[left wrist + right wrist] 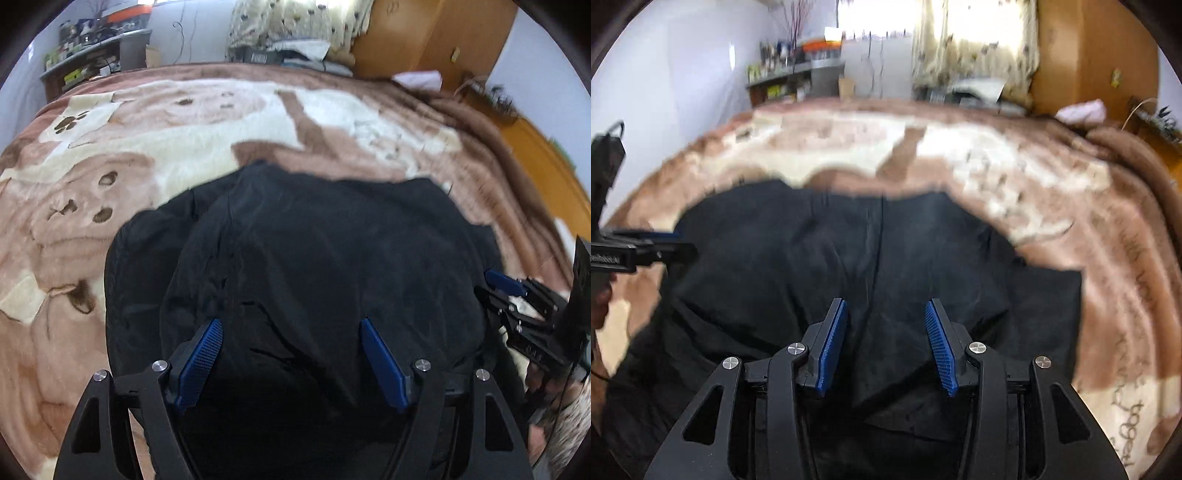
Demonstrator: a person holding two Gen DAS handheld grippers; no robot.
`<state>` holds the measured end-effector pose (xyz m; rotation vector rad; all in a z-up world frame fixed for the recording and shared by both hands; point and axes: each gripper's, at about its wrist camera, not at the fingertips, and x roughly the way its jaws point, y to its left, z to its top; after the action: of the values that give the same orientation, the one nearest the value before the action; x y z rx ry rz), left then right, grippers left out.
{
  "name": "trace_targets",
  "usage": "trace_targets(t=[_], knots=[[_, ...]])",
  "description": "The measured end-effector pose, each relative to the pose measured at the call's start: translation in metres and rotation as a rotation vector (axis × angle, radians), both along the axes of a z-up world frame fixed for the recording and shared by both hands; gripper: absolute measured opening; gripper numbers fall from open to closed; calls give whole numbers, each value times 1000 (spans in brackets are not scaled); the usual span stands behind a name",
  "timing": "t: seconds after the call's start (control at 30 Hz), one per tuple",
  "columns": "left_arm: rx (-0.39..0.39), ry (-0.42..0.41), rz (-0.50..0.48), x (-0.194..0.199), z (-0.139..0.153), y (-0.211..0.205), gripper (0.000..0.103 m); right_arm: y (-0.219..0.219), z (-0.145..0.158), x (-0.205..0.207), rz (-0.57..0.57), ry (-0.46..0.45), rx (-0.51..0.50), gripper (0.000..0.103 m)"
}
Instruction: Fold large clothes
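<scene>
Brown blanket [147, 155], rumpled black garment [314, 258] folded, left tongs [291, 328] and right tongs [886, 306] agape, empty

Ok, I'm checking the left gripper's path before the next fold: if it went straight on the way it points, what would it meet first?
Most likely the black garment spread on the brown blanket. The left gripper points down at it, its jaws apart with nothing between them. How far off the cloth lies is hard to judge.
</scene>
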<state>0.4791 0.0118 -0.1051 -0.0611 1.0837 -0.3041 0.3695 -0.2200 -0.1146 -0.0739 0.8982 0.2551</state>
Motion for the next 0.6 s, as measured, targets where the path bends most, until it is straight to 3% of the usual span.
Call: trace_targets(t=[0.17,0.3,0.6], knots=[[41,15,-9,5,-28,-2,79,-12,-20,-1,17,20,57,45],[41,12,-5,5,-39,-5,80,-5,-36,0,45,26,9,45],[79,-3,14,2,-54,-12,81,0,-46,4,18,49,1,45]])
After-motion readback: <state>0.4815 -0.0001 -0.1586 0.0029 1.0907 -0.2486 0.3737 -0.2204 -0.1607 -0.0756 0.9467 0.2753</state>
